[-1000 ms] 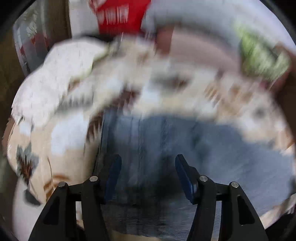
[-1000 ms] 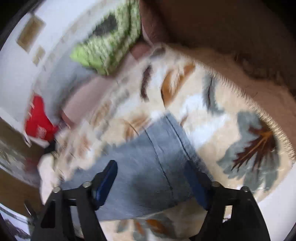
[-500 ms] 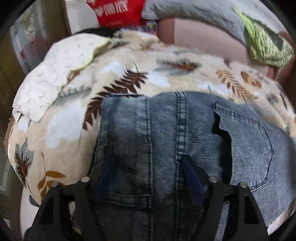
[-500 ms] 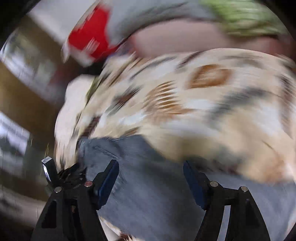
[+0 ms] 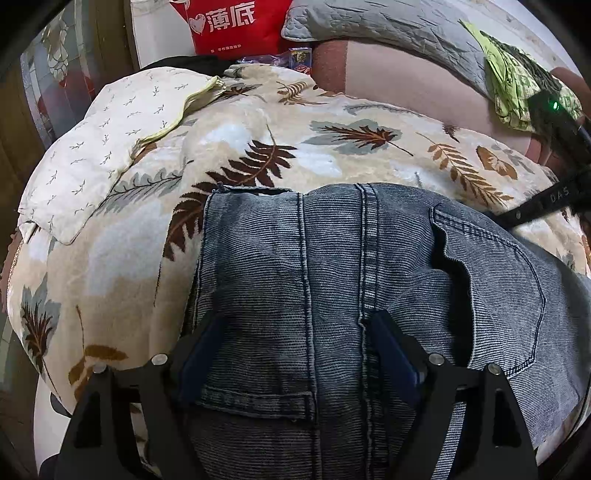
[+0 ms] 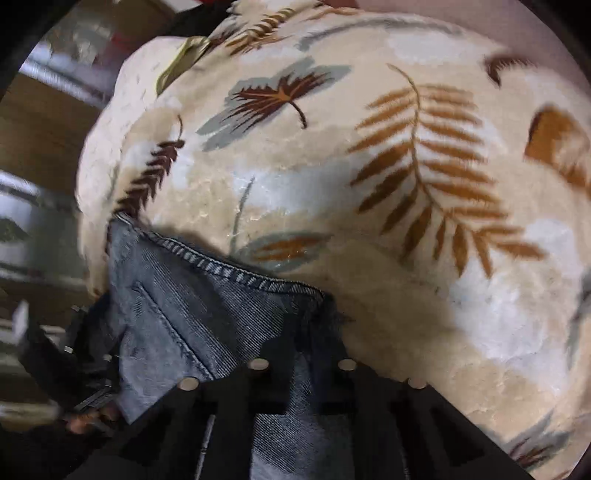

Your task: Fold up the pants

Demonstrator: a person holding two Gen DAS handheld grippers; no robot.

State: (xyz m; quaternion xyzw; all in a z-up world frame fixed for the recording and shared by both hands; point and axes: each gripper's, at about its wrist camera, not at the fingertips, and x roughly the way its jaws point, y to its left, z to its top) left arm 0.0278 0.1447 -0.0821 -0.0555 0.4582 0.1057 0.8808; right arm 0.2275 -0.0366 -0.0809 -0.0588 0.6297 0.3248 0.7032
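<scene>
Blue-grey denim pants (image 5: 332,266) lie folded on a cream leaf-print blanket (image 5: 229,147), back pocket showing at the right. My left gripper (image 5: 295,343) is open, its blue pads pressed down on the denim near the waistband. In the right wrist view my right gripper (image 6: 301,354) is shut on the hemmed edge of the pants (image 6: 207,295) and holds it just above the blanket (image 6: 406,184). The right gripper's black body shows at the right edge of the left wrist view (image 5: 546,206).
A white sprig-print pillow (image 5: 110,140) lies at the blanket's far left. A red bag (image 5: 232,22), a grey quilted cushion (image 5: 388,26) and a green patterned cloth (image 5: 517,85) sit at the back. The bed edge drops off on the left.
My right gripper swung across the blanket to the pants' edge and closed on it. My left gripper settled low onto the denim and stays open.
</scene>
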